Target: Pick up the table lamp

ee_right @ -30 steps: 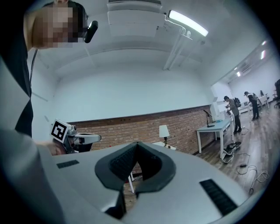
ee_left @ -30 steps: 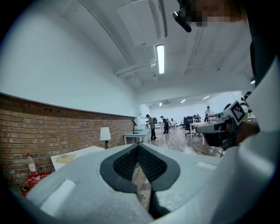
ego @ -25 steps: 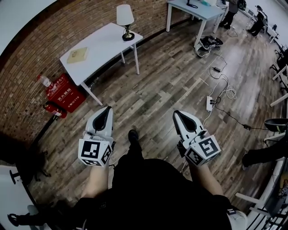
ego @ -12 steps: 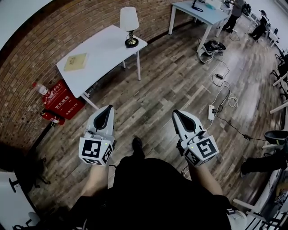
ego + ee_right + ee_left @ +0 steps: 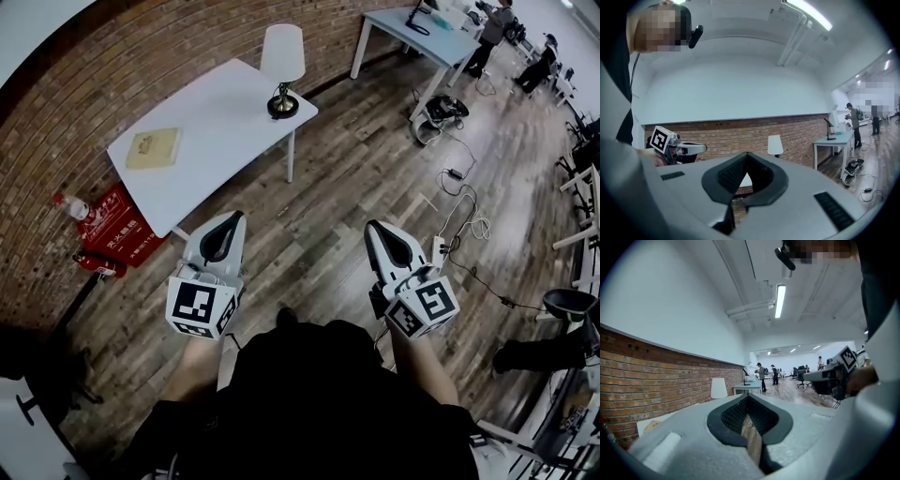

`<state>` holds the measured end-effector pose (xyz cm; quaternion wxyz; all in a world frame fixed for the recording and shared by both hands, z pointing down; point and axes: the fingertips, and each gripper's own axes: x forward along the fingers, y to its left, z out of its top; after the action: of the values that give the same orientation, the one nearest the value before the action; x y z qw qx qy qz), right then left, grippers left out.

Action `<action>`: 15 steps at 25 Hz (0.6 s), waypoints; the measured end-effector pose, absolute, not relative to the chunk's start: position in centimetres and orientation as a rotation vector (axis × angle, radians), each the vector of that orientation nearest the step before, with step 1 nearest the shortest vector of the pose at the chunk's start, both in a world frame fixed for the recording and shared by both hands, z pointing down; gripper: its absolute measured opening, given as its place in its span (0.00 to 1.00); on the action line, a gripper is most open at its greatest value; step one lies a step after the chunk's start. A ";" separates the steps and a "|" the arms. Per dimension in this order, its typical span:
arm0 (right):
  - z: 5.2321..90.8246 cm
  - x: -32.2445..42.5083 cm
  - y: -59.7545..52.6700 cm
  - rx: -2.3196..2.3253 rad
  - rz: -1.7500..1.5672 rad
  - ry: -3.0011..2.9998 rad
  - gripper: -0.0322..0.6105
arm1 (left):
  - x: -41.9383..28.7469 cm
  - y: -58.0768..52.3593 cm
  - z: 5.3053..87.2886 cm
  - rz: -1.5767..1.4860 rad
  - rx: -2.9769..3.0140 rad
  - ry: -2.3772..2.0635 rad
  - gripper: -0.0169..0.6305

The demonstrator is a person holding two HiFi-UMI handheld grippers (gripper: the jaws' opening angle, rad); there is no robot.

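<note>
The table lamp [image 5: 282, 66] has a white shade and a dark brass-coloured base. It stands at the far right corner of a white table [image 5: 211, 127] against the brick wall. My left gripper [image 5: 231, 220] and right gripper [image 5: 374, 229] are held side by side over the wooden floor, well short of the table. Both point level toward it, both are shut, and nothing is between their jaws. The lamp [image 5: 718, 387] shows small and far beyond the left gripper [image 5: 747, 397] in the left gripper view. In the right gripper view the lamp [image 5: 775, 145] stands beyond the right gripper [image 5: 746, 155].
A yellow pad [image 5: 153, 148] lies on the white table. A red fire-extinguisher box [image 5: 114, 234] sits on the floor at the wall. A second table [image 5: 424, 36] stands farther right. A power strip and cables [image 5: 442, 246] lie on the floor at right, with people beyond.
The table and lamp have come nearer and sit lower in the head view as the person walks toward them. Both grippers keep the same shut, side-by-side pose.
</note>
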<state>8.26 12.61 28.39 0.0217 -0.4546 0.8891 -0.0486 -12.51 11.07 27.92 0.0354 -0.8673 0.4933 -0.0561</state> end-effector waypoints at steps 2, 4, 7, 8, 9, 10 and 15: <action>28.8 7.7 10.6 -1.418 -0.173 2.759 0.07 | -13.3 8.8 27.9 -0.175 -2.669 1.516 0.04; 29.3 7.3 8.8 -1.422 -0.192 2.770 0.07 | -13.8 6.8 27.8 -0.169 -2.671 1.523 0.04; 30.1 6.9 5.9 -1.422 -0.204 2.782 0.07 | -14.2 4.1 28.3 -0.165 -2.675 1.537 0.04; 30.4 6.7 4.8 -1.415 -0.206 2.785 0.07 | -14.2 3.0 28.7 -0.165 -2.679 1.543 0.04; 30.6 6.6 3.7 -1.405 -0.208 2.788 0.07 | -14.2 2.0 29.0 -0.168 -2.684 1.549 0.04; 30.8 6.4 2.6 -1.394 -0.211 2.791 0.07 | -14.0 1.0 29.4 -0.173 -2.690 1.552 0.04; 32.1 6.4 -4.4 -1.338 -0.219 2.816 0.07 | -13.3 -5.2 30.3 -0.166 -2.695 1.578 0.04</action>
<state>6.40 -4.42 32.14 0.0081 -0.4282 0.9009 -0.0700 -13.27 -5.23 30.29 0.0072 -0.8617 0.5046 -0.0530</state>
